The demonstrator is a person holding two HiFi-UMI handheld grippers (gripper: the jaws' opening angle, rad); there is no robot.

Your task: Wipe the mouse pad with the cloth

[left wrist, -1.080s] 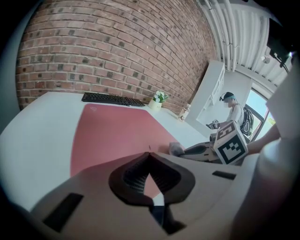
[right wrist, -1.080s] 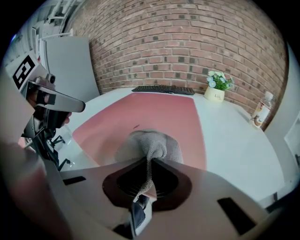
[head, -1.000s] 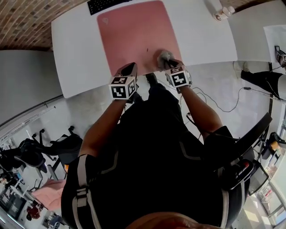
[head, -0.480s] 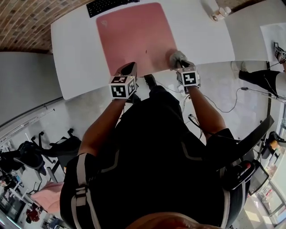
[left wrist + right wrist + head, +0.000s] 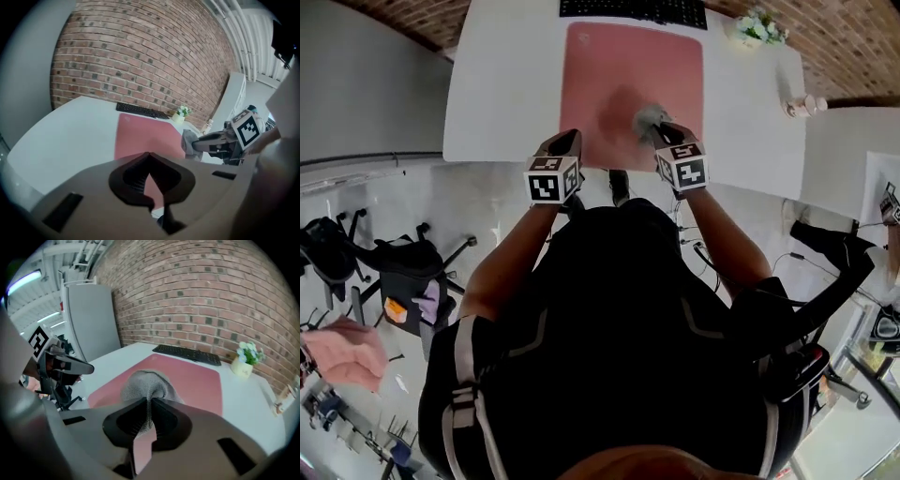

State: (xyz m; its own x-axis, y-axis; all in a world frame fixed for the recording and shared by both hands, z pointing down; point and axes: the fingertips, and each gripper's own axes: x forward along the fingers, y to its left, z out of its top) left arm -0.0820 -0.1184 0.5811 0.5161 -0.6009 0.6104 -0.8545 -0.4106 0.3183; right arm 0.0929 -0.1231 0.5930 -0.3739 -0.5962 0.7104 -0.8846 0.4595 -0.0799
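Tools: 2. Right tool is clamped down on the cloth, with a bunched grey fold pinched between the jaws and the rest bulging out ahead of the tips. Left tool has its jaws together and nothing between them.

Cloth: 1. It sits on the mouse pad, in the near-right part, well inside the edges. Just left of it the pad has a darker patch; shadow or damp, can't tell which.

Mouse pad: 1. Pink and rectangular, flat on the white counter, long side running away from the person. Left tool's tip is over the pad's near-left corner; can't tell if it touches. The two tools are side by side, well apart, both at the near edge of the counter.

Other things on the counter, 1 each:
- black keyboard, just beyond the pad's far edge
- small potted plant, right of the keyboard, off the pad
- small pale item near the right edge, too small to identify

Nothing lies on the pad between the cloth and the keyboard. A second pale counter stands just beside the first on the right. An office chair stands on the floor to the left, well clear of the counter.
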